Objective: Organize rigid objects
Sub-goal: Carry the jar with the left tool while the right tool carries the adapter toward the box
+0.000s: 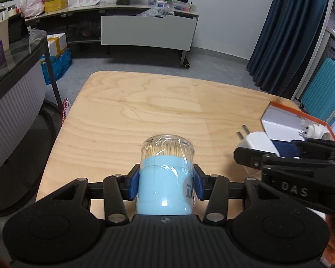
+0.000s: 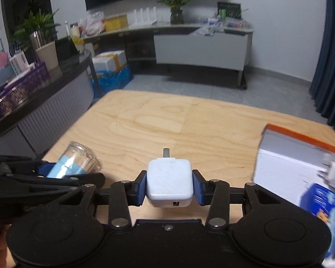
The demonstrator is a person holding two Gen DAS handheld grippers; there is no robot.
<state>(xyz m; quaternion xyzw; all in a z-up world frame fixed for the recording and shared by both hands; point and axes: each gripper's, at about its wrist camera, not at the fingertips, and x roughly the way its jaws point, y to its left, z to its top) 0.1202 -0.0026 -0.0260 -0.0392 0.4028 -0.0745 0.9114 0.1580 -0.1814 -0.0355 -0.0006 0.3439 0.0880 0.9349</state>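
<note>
The left gripper (image 1: 166,184) had its jaws clamped on a light blue toothpick jar (image 1: 166,178), blue pads pressing its sides and the clear lid pointing forward beyond the jaws, above the wooden worktop (image 1: 145,102). The right gripper (image 2: 169,186) gripped a white plug adapter (image 2: 169,183) between its jaws, the prongs facing ahead. An orange-edged box (image 2: 297,156) stood on the worktop to the right of those jaws, and the left gripper with its jar showed to their left.
</note>
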